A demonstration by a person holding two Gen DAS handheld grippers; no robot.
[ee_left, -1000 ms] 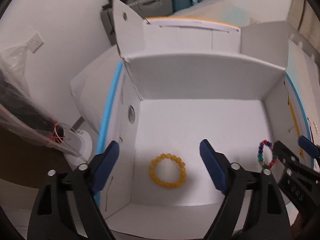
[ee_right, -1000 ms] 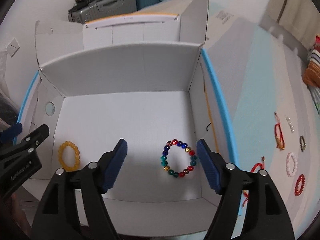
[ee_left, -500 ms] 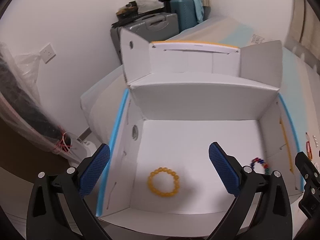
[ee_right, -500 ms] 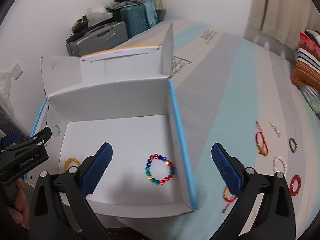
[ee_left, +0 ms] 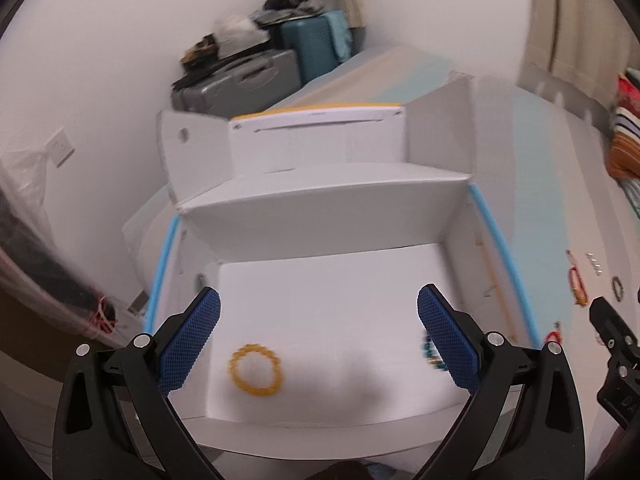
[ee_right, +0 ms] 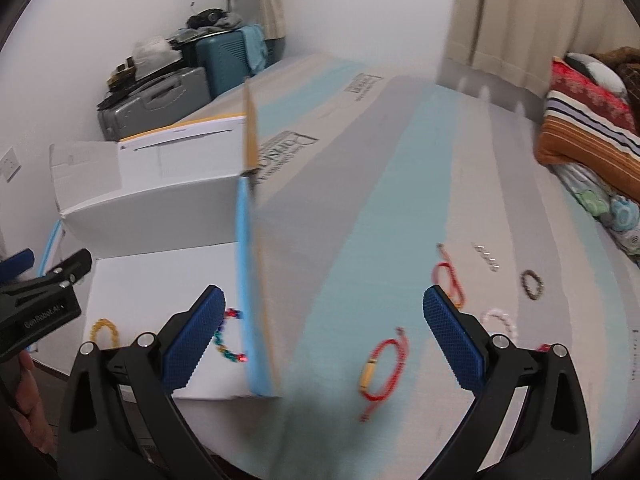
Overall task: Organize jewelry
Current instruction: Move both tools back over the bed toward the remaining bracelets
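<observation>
Open box sits at the bed's near-left corner, flaps up at 12 o'clock. Inside on its floor: one bead bracelet at 7 o'clock, a second bracelet at 4 o'clock, close to the right wall. Loose bracelets lie on the bed at 3 o'clock of the box, well apart from it; suitcases stand behind the box at 11 o'clock.
</observation>
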